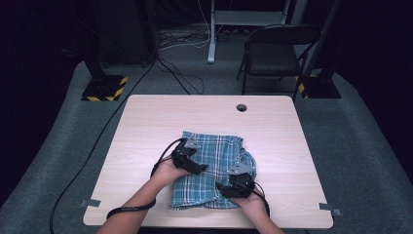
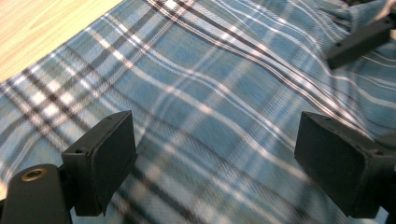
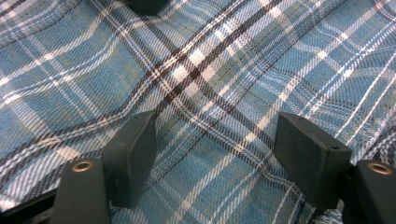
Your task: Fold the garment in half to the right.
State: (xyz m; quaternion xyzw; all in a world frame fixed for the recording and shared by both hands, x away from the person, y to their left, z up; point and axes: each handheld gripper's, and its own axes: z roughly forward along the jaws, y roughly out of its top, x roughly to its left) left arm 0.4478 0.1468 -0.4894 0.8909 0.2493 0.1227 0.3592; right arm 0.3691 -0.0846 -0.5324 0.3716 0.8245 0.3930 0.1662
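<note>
One folded blue plaid cloth point(image 1: 212, 168) lies at worktop point(image 1: 146, 126) centre-front, long axis running front to back. Left hand-held gripper point(image 1: 191, 157) over its left part, right hand-held gripper point(image 1: 237, 184) nearer its front-right corner; both jaws apart, cloth directly beneath.

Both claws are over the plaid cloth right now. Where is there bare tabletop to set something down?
The table is bare along its far edge, between the plaid cloth and the round hole, and in strips to the cloth's left and right. It is crowded at the near middle, where the left claw and right claw hover open over the cloth.
</note>
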